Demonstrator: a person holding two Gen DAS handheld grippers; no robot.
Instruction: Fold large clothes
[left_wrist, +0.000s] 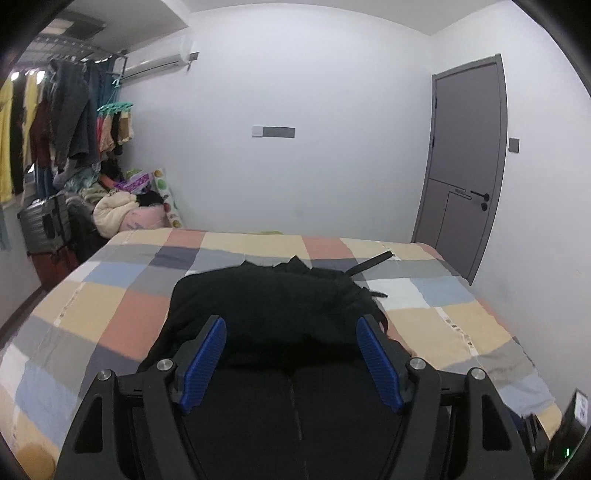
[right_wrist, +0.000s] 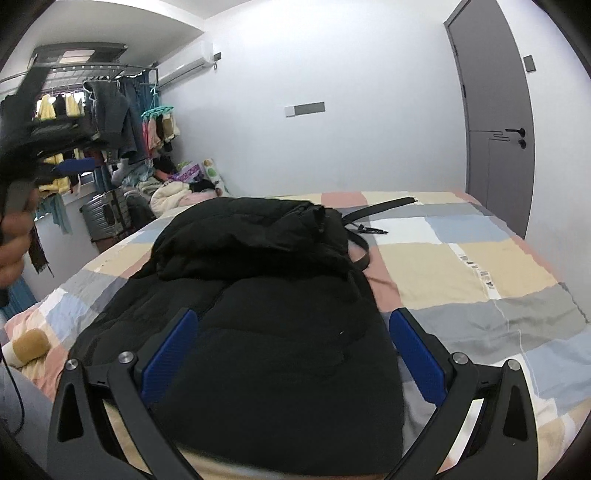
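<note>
While both grippers gape empty, the black coat lies lengthwise toward the far wall.

The coat lies on the bed, folded into a heap, its belt trailing out toward 1 o'clock. Beyond the bed at 12 stands the wall. The door is at 2 o'clock. At 10 o'clock a clothes rack hangs over a pile and what seems a suitcase beside the bed.
</note>
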